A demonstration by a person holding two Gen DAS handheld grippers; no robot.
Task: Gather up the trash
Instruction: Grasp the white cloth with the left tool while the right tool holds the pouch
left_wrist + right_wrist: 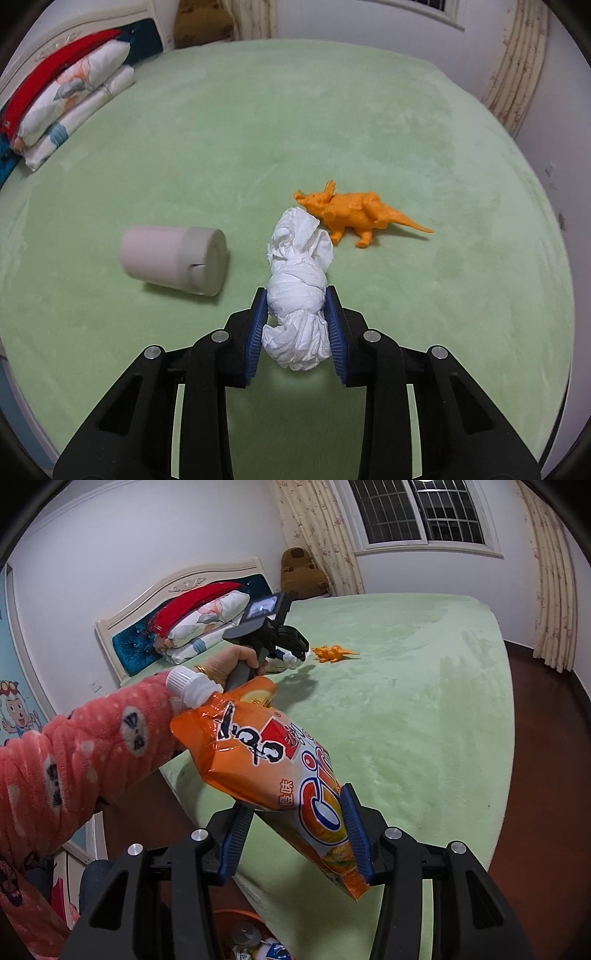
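Crumpled white tissue sits clamped between the blue pads of the left gripper, jaws closed on its lower, twisted part; the loose top of the wad sticks out forward past the fingertips. The tissue is over the green bedspread; whether it is lifted clear of it is not readable. Its far end lies just beside the snout of an orange toy dinosaur, which stands on the bedspread; touching or not, cannot tell.

To the left of the tissue, a pale cylindrical container lies on its side on the bedspread, apart from the gripper. At the far left edge, folded floral bedding with a red item on top is stacked against a cream headboard.

Right gripper is closed on an orange drink pouch, pads pinching its lower half; the pouch tilts up to the left, white screw cap on top. The pouch is held off the near edge of the bed. Below it, partly hidden, a bin with scraps inside. From this view the left hand, in a pink fleece sleeve, holds the other gripper out over the bed near the dinosaur. Beyond: curtains, barred window, brown plush toy by the bed's far corner.
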